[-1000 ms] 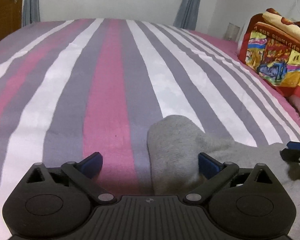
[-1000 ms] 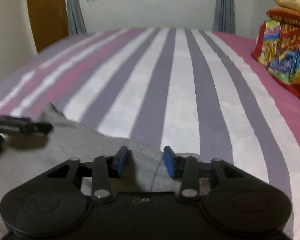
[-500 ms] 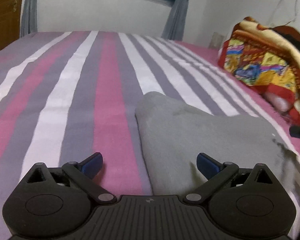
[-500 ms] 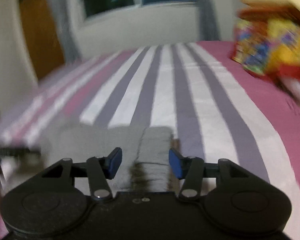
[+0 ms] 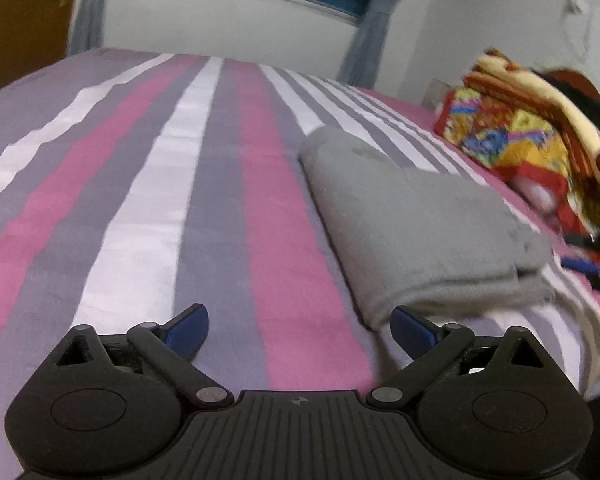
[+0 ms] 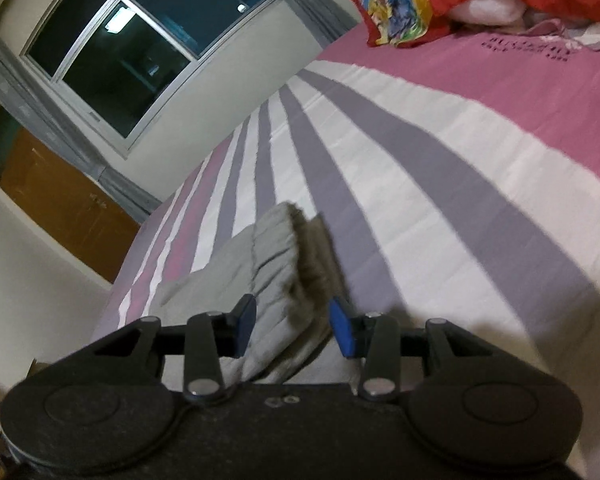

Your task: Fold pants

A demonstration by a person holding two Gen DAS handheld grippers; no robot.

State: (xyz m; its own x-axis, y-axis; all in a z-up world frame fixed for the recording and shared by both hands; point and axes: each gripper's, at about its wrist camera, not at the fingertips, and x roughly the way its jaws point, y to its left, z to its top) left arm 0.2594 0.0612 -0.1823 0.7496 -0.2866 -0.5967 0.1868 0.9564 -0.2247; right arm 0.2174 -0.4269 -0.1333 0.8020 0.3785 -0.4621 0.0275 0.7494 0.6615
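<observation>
On striped bed (image 5: 148, 208), one folded grey pants (image 5: 416, 232); left claw (image 5: 300, 328) wide, empty; right claw (image 6: 294, 326) closing around pants' ribbed edge.

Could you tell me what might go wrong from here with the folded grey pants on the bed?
The right gripper is closing with the folded end of the grey pants between its jaws; pulling could drag the layers apart. The left gripper is open beside the near corner and might snag it.

No legible text, perhaps from blur
</observation>
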